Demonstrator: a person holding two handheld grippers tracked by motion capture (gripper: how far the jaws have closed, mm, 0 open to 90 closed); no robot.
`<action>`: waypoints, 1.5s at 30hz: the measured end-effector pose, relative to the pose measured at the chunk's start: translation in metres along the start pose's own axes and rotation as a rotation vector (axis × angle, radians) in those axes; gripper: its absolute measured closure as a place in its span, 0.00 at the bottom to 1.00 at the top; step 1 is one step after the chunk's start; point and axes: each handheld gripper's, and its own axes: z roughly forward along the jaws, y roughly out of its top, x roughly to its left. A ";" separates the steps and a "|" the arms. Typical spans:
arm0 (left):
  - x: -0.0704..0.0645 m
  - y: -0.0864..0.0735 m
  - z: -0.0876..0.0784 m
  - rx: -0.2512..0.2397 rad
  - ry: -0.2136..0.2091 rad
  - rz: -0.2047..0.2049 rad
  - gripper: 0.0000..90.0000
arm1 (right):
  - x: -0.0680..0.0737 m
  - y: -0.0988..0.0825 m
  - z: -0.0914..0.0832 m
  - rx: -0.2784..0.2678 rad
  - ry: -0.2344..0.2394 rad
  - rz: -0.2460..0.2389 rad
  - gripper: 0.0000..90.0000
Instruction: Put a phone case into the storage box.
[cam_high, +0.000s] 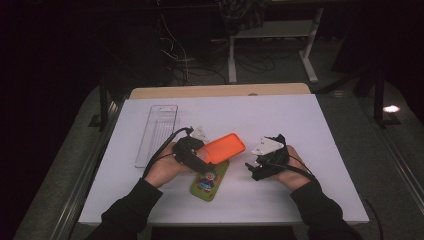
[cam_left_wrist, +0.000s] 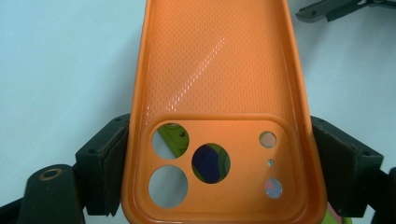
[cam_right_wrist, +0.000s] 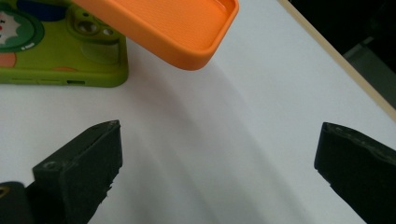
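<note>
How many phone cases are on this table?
2. The orange case is clamped at its sides in the left gripper, lifted off the white table. The green case lies flat beneath it, partly covered.

— Any writing you can read here?
— None. The green phone case carries a cartoon print, and beside its round badge sits one small dark mark, too small and cut off to read as a letter.
</note>
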 end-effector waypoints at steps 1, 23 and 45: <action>0.000 0.000 0.000 0.000 0.000 0.001 0.18 | 0.000 0.000 0.000 -0.002 -0.003 -0.017 0.00; 0.001 0.000 0.001 0.006 -0.001 0.024 0.18 | 0.022 0.005 0.002 0.007 -0.157 -0.406 0.00; -0.001 0.000 0.002 -0.009 -0.011 -0.016 0.18 | 0.047 0.009 0.004 -0.013 -0.370 -0.751 0.00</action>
